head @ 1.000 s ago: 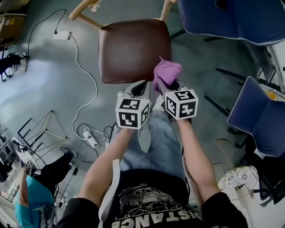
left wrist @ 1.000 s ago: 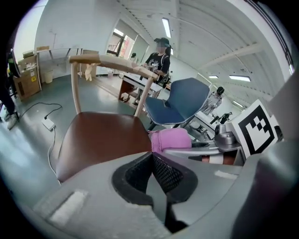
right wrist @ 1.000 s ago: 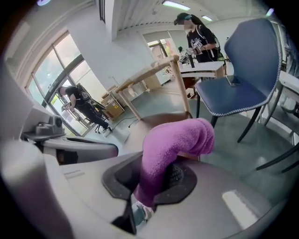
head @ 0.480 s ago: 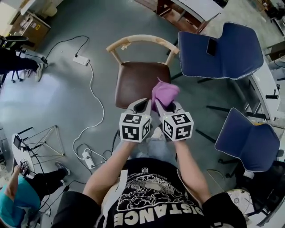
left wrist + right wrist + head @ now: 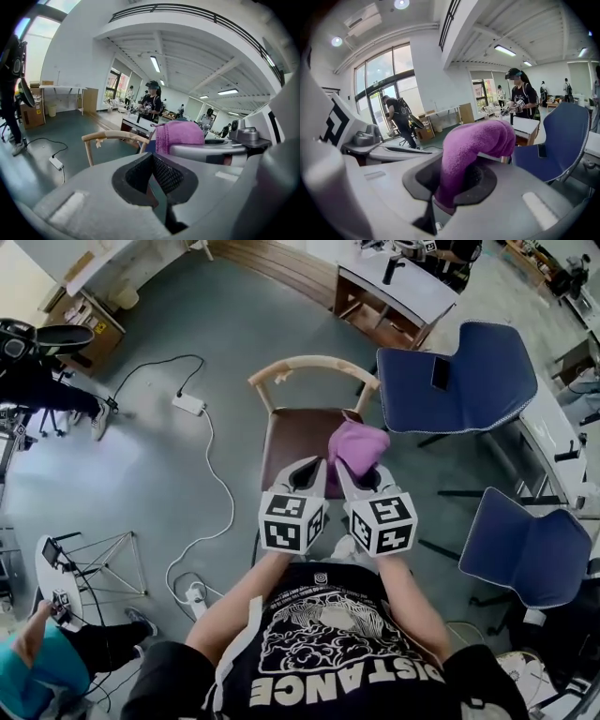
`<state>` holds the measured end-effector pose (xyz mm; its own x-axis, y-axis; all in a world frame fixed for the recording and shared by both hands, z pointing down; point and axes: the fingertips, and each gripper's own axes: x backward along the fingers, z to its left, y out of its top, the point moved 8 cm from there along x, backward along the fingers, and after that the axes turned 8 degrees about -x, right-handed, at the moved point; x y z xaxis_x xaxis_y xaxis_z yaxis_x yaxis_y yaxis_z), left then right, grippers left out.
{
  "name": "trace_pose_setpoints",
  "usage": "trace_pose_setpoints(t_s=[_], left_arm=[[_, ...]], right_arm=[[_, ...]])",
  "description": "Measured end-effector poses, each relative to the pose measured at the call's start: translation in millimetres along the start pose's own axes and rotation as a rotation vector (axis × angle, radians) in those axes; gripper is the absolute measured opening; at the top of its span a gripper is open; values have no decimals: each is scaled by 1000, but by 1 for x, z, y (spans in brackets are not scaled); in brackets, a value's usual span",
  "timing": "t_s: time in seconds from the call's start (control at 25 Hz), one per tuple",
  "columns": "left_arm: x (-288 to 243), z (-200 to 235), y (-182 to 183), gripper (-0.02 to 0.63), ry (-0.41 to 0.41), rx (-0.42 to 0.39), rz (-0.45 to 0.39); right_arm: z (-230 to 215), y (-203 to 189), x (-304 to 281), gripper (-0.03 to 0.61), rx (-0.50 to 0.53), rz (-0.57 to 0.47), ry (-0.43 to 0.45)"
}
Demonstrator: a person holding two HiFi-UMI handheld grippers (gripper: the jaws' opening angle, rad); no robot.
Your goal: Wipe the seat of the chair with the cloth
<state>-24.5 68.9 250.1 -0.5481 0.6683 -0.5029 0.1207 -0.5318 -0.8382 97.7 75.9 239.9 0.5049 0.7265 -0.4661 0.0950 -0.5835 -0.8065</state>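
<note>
cloth near right edge of seat

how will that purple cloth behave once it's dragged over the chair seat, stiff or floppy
Probably floppy: the purple cloth droops over beyond the right gripper that pinches it. Likely light, since one pinch carries the whole bunch. Its fuzzy knit should drag rather than slip on the smooth brown seat.

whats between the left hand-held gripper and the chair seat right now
Nothing. In the head view the left hand-held gripper points at bare brown chair seat; the cloth sits off to the side in the right hand-held gripper.
</note>
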Motion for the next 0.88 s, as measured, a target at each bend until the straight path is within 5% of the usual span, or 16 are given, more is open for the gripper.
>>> trace_pose_setpoints(t_s=[0.88], left_arm=[[9,0,11,-6,45,-29,-29]], right_arm=[[6,6,0,60,36,-12,26]])
